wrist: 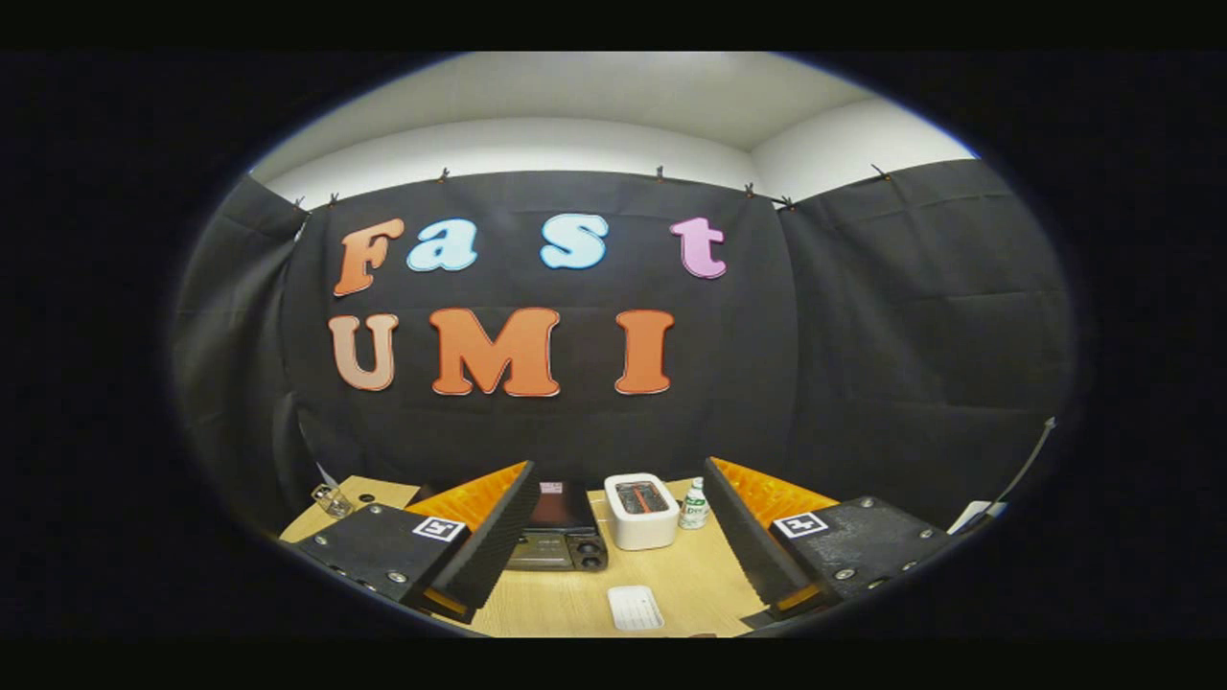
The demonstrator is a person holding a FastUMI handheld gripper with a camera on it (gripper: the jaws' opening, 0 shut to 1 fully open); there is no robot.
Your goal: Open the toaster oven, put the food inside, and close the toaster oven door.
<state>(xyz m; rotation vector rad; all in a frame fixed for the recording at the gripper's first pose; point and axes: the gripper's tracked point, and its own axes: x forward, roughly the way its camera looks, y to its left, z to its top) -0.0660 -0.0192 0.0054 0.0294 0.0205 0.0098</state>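
Hovering above the near end of the table, I have the gripper spread wide with nothing between its fingers. What I take to be the toaster oven, a dark box with knobs on its front, sits ahead at about eleven o'clock, partly hidden behind the left finger. Its long axis runs across my line of approach, front face toward me. I cannot tell from here whether the door is shut. A white toaster stands just beside it at twelve o'clock, a small bottle at one. A white ridged piece, possibly the food, lies between the fingers, nearer me.
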